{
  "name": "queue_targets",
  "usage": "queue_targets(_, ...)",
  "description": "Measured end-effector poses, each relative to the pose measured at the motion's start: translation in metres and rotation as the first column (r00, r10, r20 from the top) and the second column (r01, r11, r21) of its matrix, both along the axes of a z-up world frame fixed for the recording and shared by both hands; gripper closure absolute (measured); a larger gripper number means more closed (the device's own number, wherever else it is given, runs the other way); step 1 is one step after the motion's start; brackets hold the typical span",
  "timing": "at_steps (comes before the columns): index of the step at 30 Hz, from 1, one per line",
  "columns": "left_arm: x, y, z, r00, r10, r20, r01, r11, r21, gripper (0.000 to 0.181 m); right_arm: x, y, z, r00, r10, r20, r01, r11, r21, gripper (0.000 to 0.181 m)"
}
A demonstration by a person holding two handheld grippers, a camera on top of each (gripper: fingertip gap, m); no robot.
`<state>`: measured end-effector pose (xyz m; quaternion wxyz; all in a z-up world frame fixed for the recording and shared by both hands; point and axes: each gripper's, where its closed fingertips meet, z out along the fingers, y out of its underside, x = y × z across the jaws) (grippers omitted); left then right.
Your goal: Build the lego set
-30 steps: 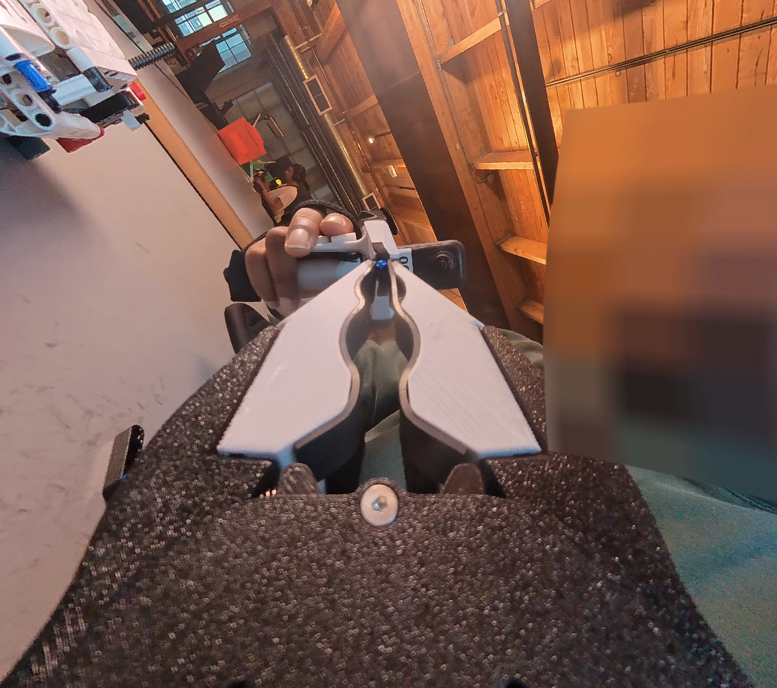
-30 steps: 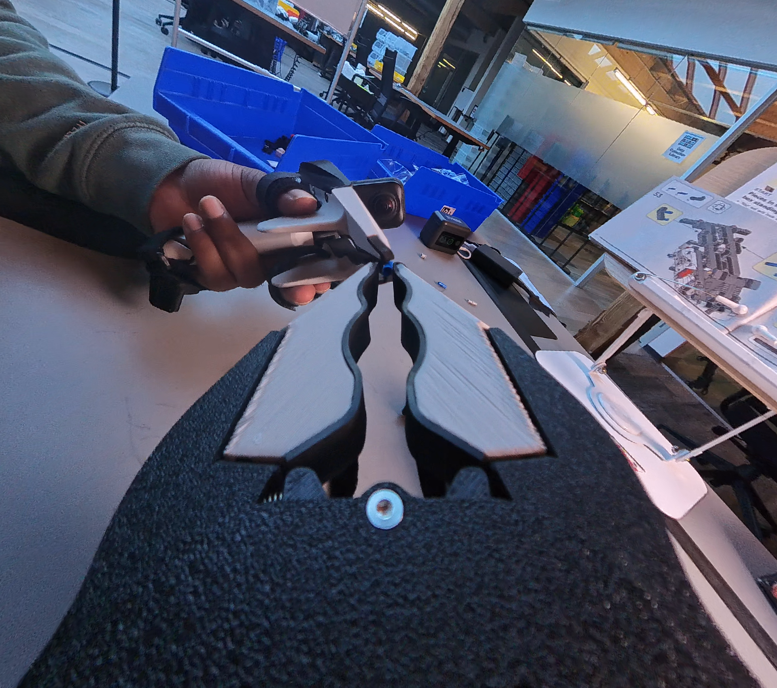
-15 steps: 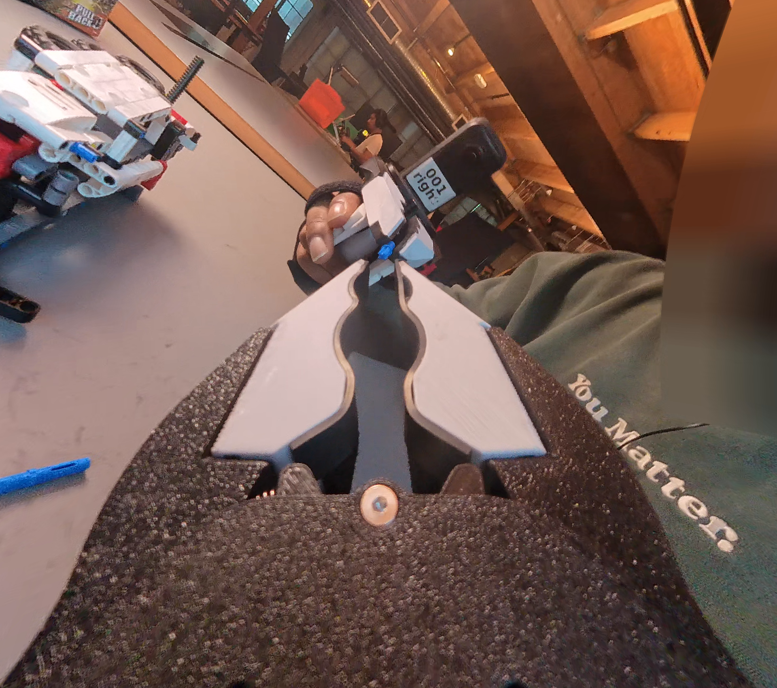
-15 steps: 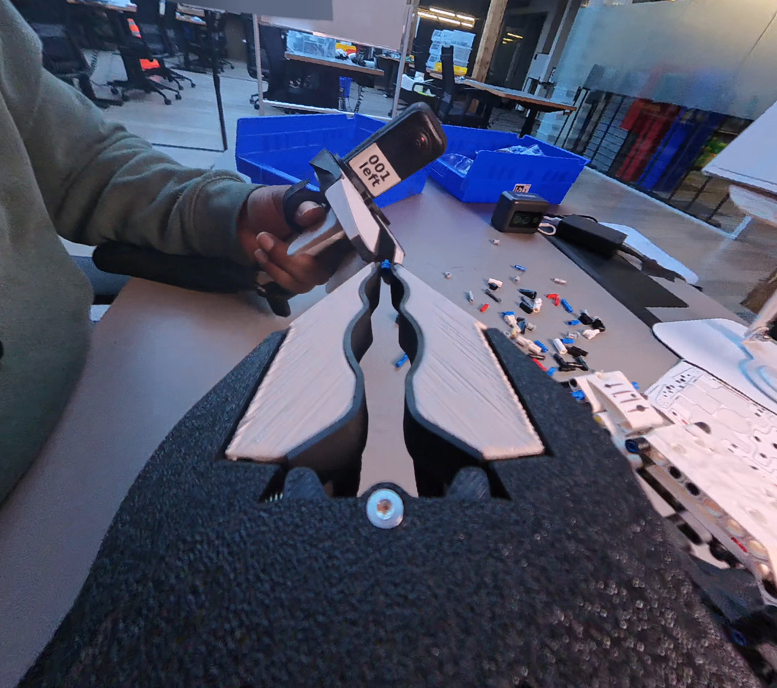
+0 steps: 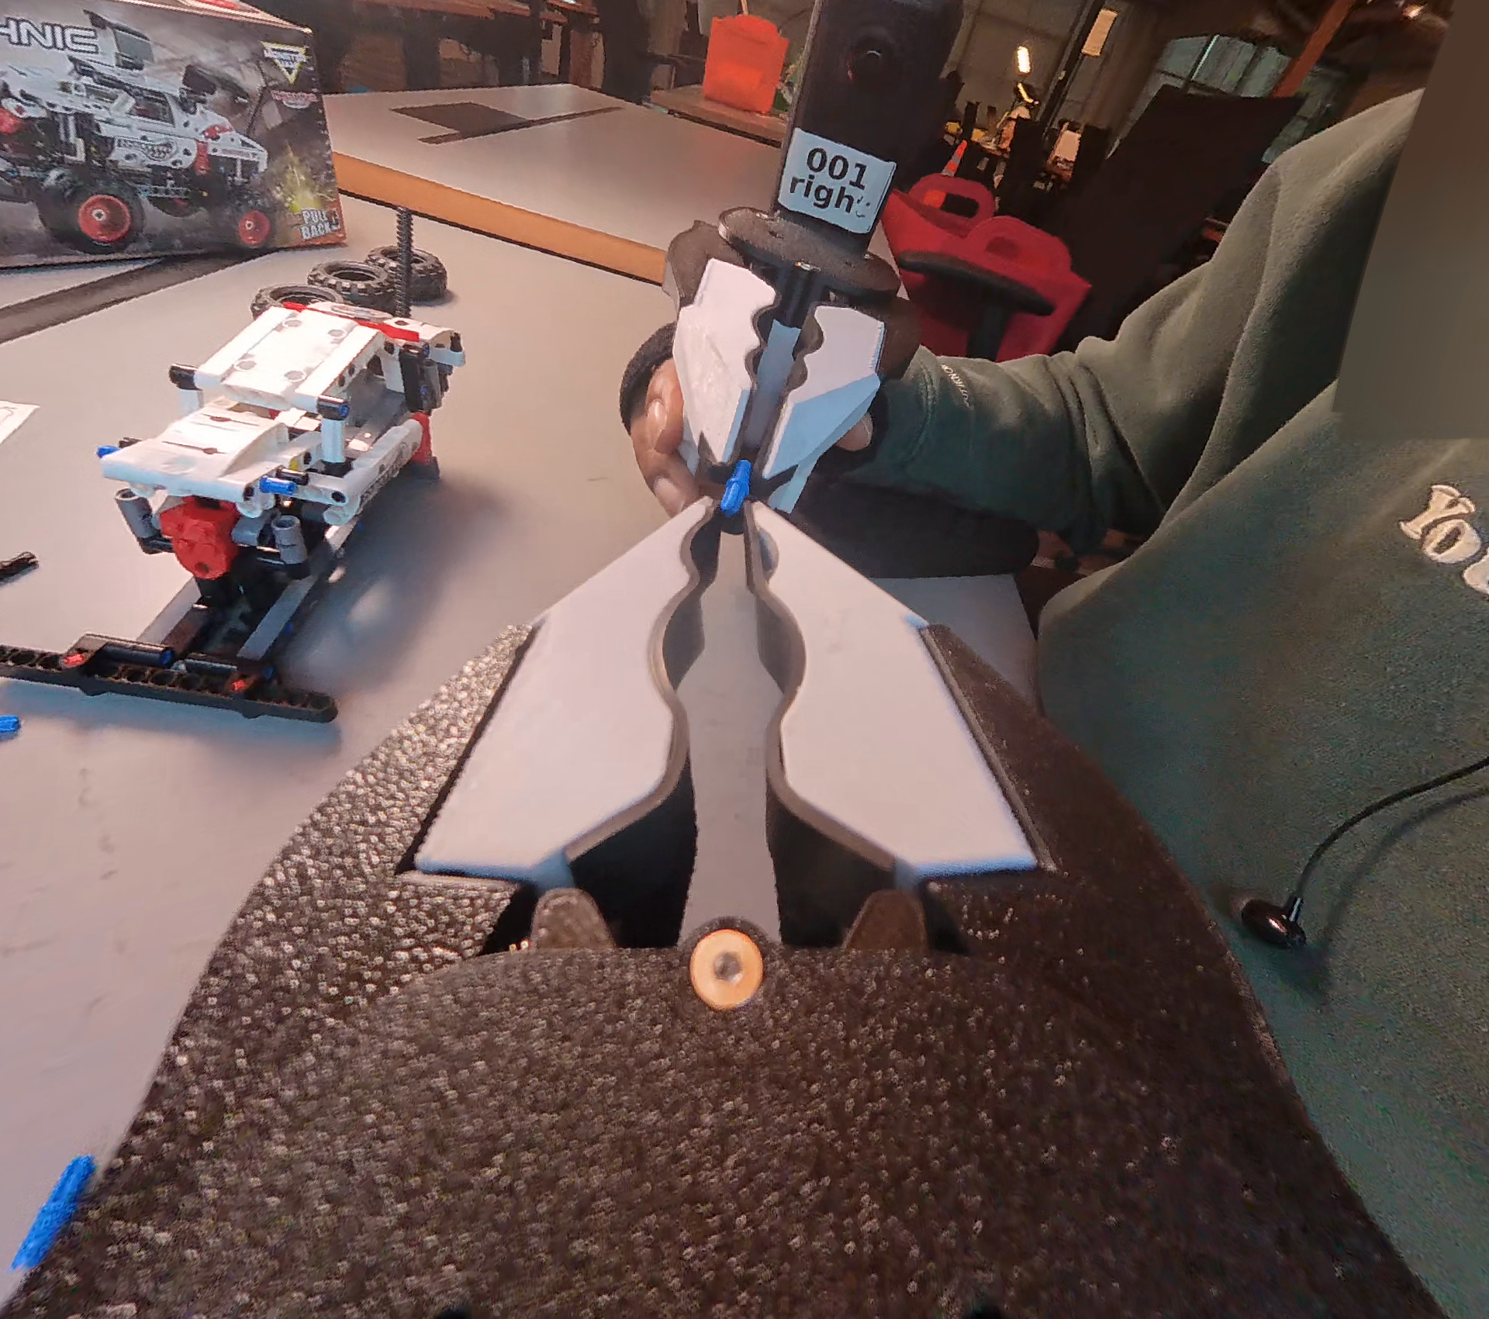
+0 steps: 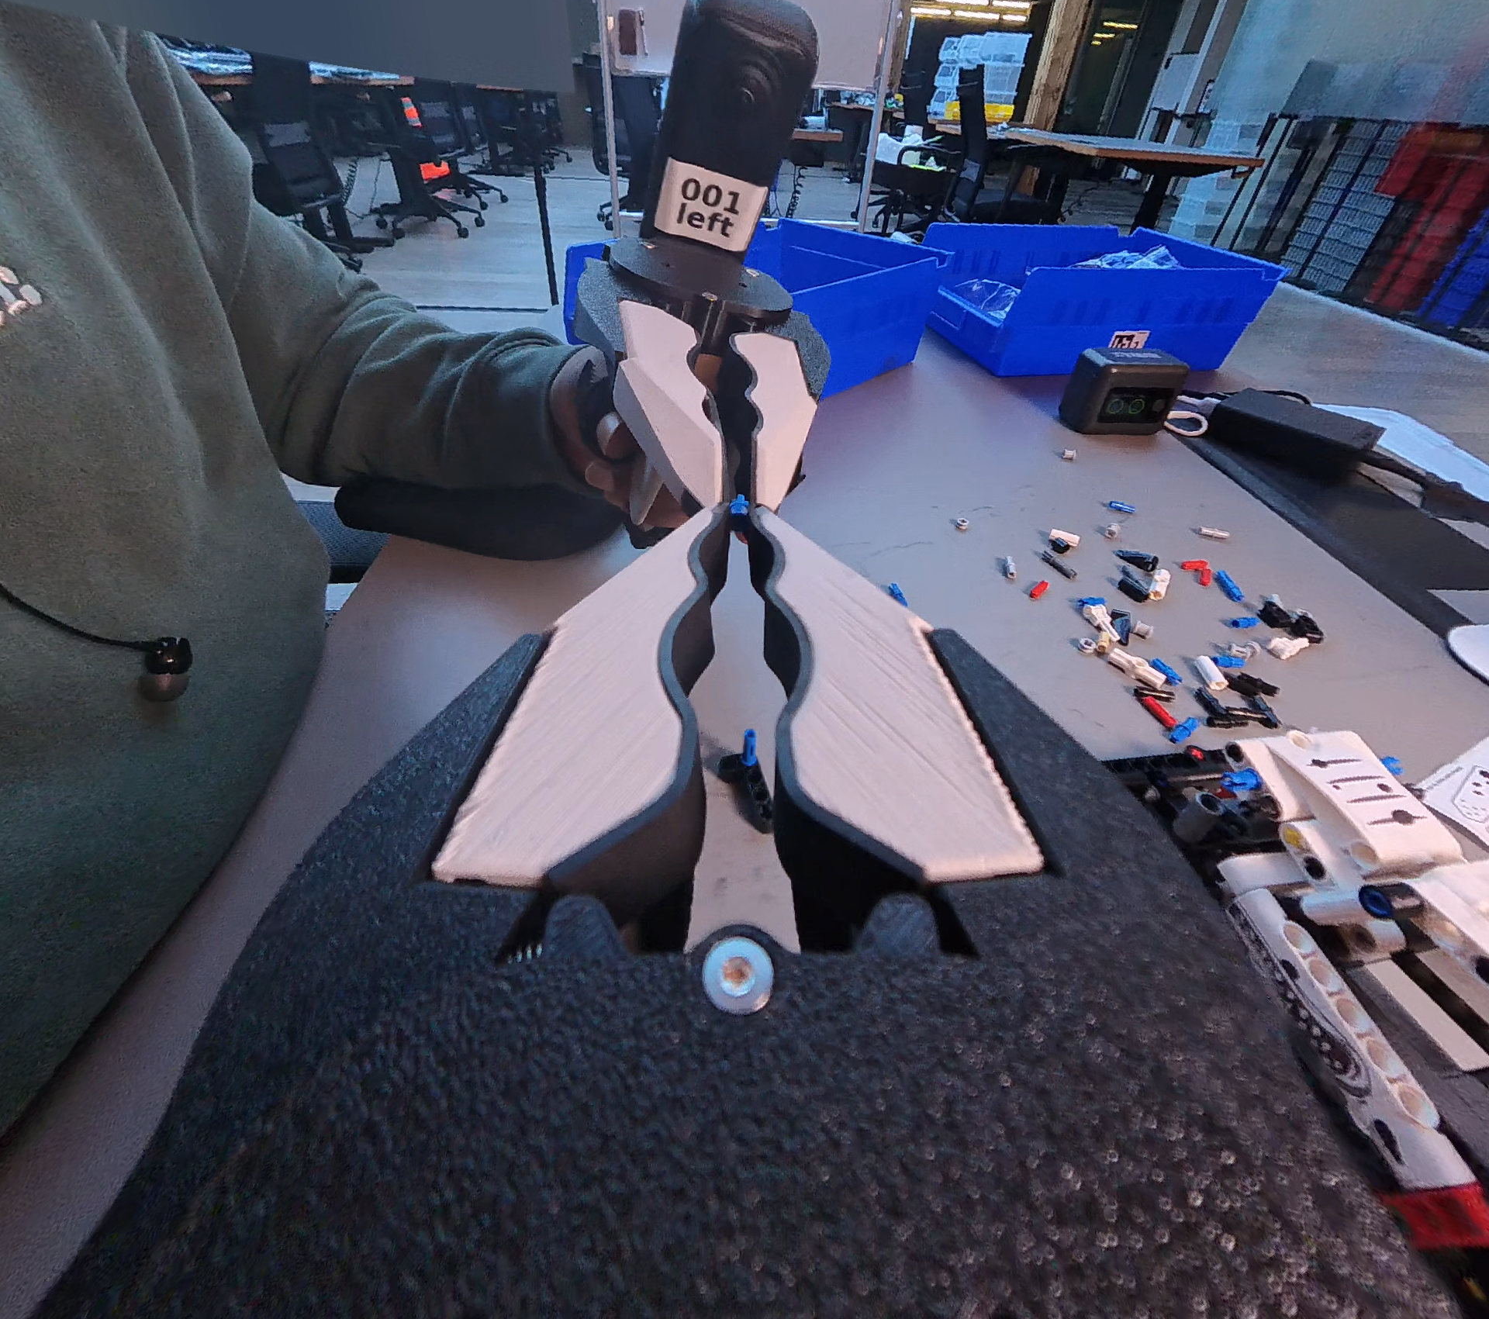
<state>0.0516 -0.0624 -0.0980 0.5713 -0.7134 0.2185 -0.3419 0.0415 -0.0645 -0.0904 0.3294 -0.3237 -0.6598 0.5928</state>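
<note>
Mid-frame handover: left gripper [image 5: 729, 529] and right gripper [image 6: 735, 529] tip to tip, both pinching blue pin [image 5: 735, 484]. Next: one releases, other carries pin to truck model [image 5: 274, 442], left of frame.

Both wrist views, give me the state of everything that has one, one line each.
Left gripper: shut on blue pin.
Right gripper: shut on blue pin.
Blue pin: pinched between both gripper tips, above the table.
Truck model: partly built, wheels not fitted.
Tyres: loose on the table.
Blue bins: open.

Two wrist cameras facing each other closely, tip to tip, sharing blue pin [image 5: 735, 484], grey table [image 5: 524, 346]
</note>
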Motion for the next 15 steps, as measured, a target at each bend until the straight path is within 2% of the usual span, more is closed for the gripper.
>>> queue_targets(5, 0.002, -0.007, 0.006, 0.986, -0.086, 0.142, 0.092, 0.995, -0.039, 0.174, 0.004, -0.004, 0.001, 0.999, 0.031, 0.007, -0.031, 0.999, -0.013, 0.178)
queue_targets(12, 0.003, -0.008, 0.007, 0.976, -0.108, 0.189, 0.122, 0.991, -0.062, 0.177, 0.005, -0.006, 0.001, 0.999, 0.048, 0.010, -0.047, 0.998, -0.029, 0.178)
queue_targets(15, 0.003, -0.011, 0.011, 0.946, -0.142, 0.290, 0.179, 0.978, -0.106, 0.178, 0.006, -0.008, 0.003, 0.999, 0.050, -0.007, -0.050, 0.998, -0.023, 0.177)
